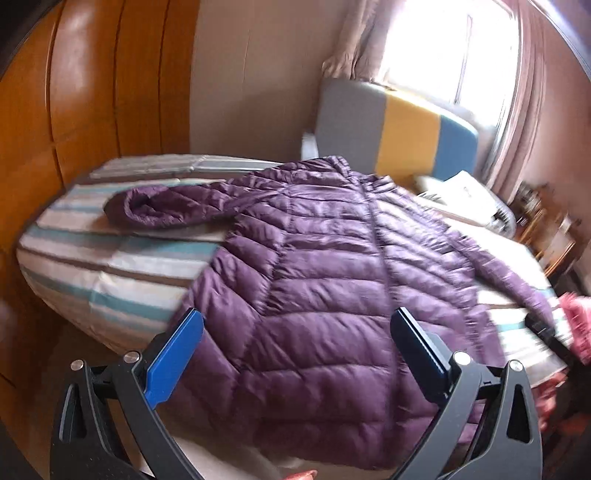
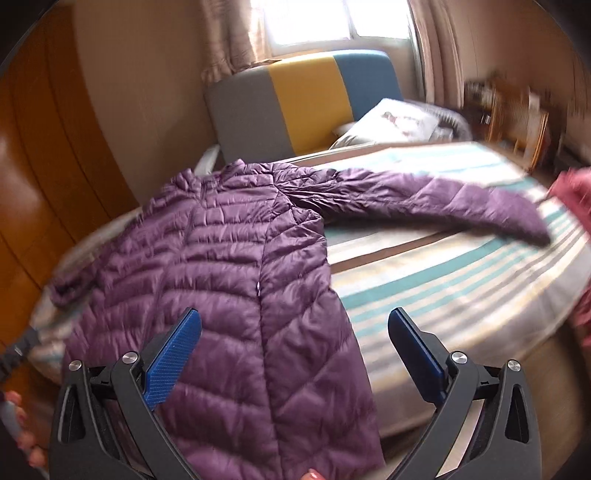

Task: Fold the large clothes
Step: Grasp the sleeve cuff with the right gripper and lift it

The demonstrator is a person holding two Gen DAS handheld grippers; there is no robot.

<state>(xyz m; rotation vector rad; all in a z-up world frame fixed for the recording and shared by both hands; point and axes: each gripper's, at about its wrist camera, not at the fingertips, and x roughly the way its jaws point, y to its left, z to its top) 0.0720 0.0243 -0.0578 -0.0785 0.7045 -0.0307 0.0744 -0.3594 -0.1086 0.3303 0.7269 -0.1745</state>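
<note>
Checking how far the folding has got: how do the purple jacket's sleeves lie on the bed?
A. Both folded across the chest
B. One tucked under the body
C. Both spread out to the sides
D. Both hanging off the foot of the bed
C: the jacket lies flat on the bed, with one sleeve stretched out one way and the other sleeve the opposite way.

Home bedroom. Bed (image 2: 461, 266) with striped teal-and-white cover filled centre. Grey, yellow and blue padded headboard (image 2: 306, 107) stood at 12 o'clock, pillow (image 2: 399, 120) against it. Curtained window (image 2: 310, 18) glowed behind. Wooden wardrobe (image 1: 92, 92) ran along 9 o'clock. Cluttered wooden shelf (image 2: 517, 114) sat at 2 o'clock, blurred.
</note>
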